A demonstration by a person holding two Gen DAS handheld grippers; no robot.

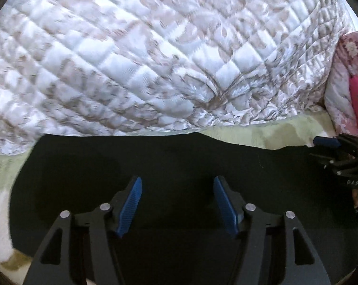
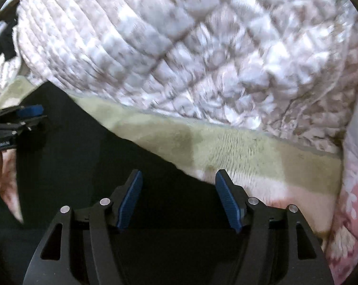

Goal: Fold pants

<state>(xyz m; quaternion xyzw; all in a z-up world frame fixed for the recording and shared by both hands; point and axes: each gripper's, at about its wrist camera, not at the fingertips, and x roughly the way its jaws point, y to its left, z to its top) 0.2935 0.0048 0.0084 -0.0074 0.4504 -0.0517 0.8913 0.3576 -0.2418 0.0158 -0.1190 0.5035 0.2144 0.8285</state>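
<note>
Lying smooth: black pants (image 1: 179,161), fuzzy blanket (image 2: 238,152)

The pants (image 1: 179,156) lie flat on the blanket (image 2: 250,152), along its near edge. Behind them the quilt (image 1: 155,59) covers the blanket's far part. The left gripper (image 1: 177,204) and right gripper (image 2: 177,199) hover side by side over the pants, a pillow (image 1: 345,76) at the blanket's right edge
</note>
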